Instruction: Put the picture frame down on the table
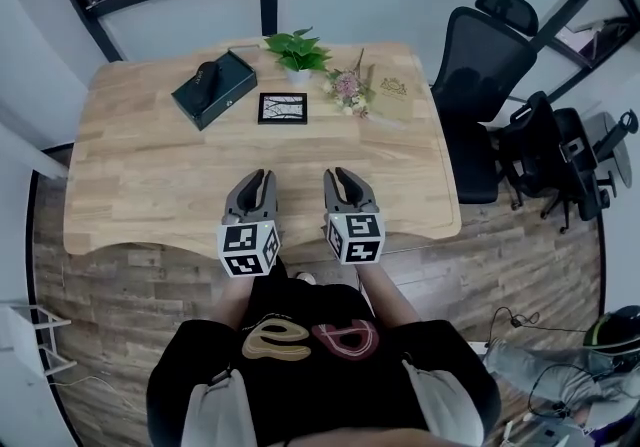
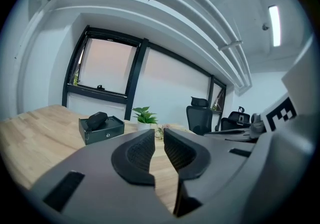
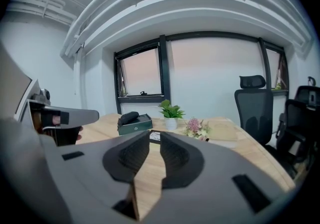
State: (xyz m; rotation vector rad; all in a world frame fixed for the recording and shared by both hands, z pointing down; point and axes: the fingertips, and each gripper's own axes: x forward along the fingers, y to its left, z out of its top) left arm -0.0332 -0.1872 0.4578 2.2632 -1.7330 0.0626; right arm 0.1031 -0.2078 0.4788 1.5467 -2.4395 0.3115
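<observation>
The picture frame (image 1: 283, 107), black-edged with a white branch print, lies flat on the wooden table (image 1: 140, 170) toward the back centre. In the right gripper view a sliver of the frame (image 3: 154, 137) shows past the jaw tips. My left gripper (image 1: 262, 178) (image 2: 159, 135) and right gripper (image 1: 338, 175) (image 3: 155, 138) hover side by side over the table's near edge, well short of the frame. Both are shut with only a thin slit between the pads and nothing held. The left gripper's own jaws hide the frame in its view.
A dark green box (image 1: 213, 87) with a black pouch on it lies left of the frame. A potted plant (image 1: 297, 53), a small flower bunch (image 1: 349, 89) and a brown card (image 1: 392, 95) stand behind and to the right. Black office chairs (image 1: 480, 85) crowd the table's right side.
</observation>
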